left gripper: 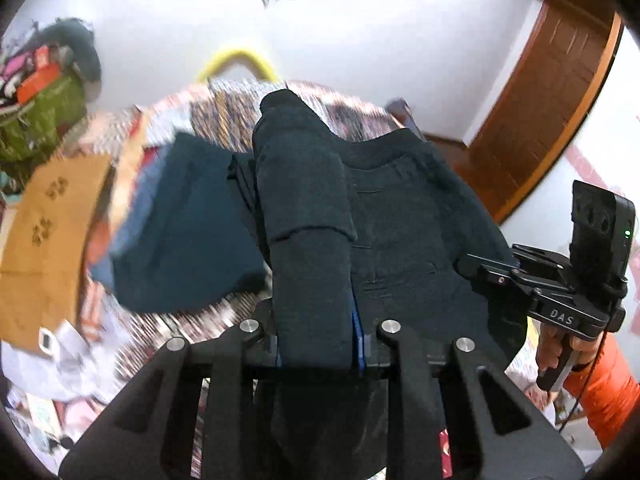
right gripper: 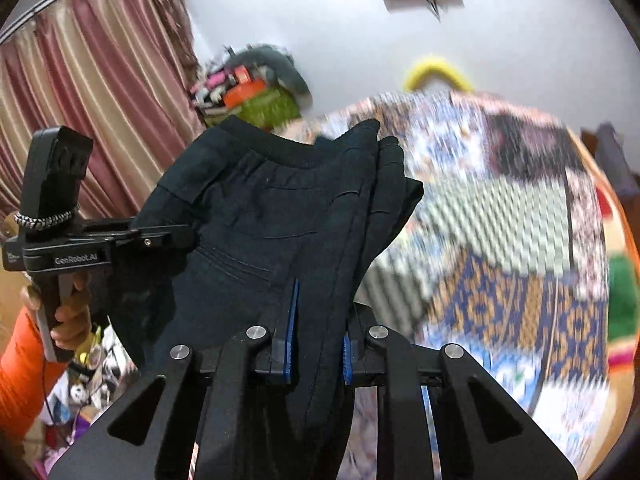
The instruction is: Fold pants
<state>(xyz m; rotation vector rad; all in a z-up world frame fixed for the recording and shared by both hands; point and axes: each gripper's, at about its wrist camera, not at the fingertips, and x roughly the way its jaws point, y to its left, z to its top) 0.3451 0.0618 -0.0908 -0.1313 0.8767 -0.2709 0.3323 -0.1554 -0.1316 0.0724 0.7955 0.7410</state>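
Dark pants [right gripper: 280, 216] hang lifted above a bed, a thick fold of the fabric clamped between the blue-padded fingers [right gripper: 291, 332] of the right claw [right gripper: 318, 344]. To the left, the left claw [right gripper: 168, 236] bites the waistband side of the same garment, its handle gripped by a hand [right gripper: 70, 320] in an orange sleeve [right gripper: 20, 384]. Below lies a blurred patchwork bedspread [right gripper: 500, 260]. Striped pink-and-cream curtains [right gripper: 92, 80] hang at left; a heap of bright clutter [right gripper: 252, 92] sits against the white wall [right gripper: 340, 40].
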